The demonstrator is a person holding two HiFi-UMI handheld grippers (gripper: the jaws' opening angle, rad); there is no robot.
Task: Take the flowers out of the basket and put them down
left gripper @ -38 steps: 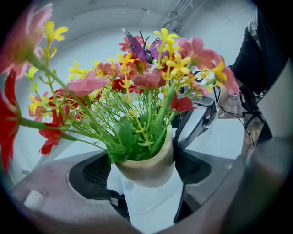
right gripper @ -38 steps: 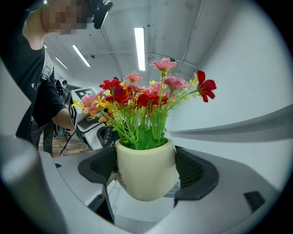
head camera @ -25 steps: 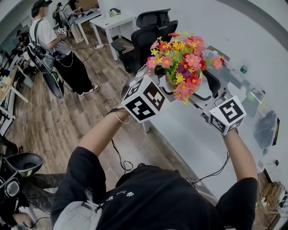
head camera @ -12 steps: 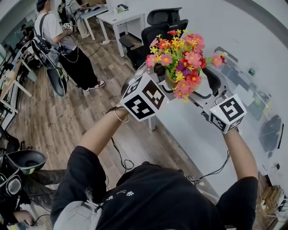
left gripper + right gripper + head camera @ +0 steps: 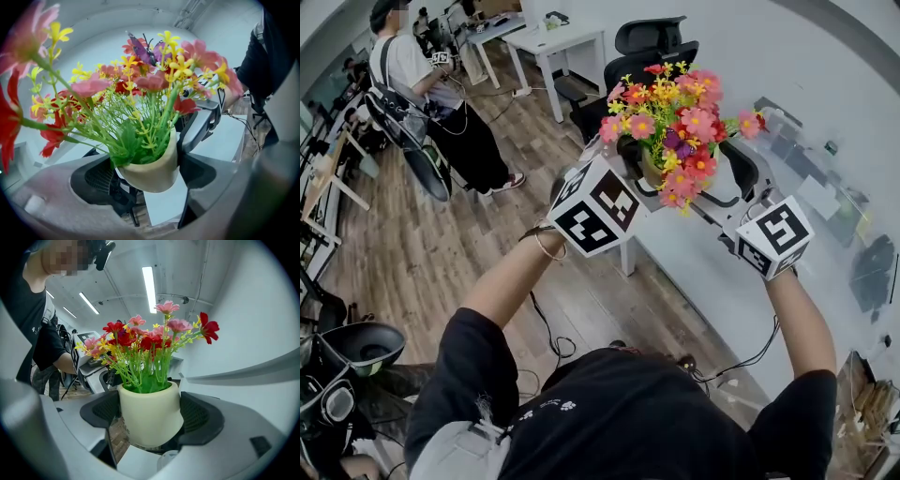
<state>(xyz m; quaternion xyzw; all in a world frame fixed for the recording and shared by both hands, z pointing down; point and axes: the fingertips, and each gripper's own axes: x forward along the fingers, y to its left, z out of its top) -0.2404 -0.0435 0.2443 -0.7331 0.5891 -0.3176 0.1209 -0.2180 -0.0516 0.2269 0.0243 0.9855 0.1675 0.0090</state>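
**A:** Where are the flowers (image 5: 680, 103) located?

**B:** They are held in a cream pot (image 5: 651, 169), raised in the air above the edge of the white surface (image 5: 694, 272) — not set down yet.

**A:** Tool state?

**B:** The left tool (image 5: 146, 176) and right tool (image 5: 151, 418) are both closed on the pot, from opposite sides. Two grips are likely used so the top-heavy bunch is held upright and not tipped — set-down on the surface is judged to be next.
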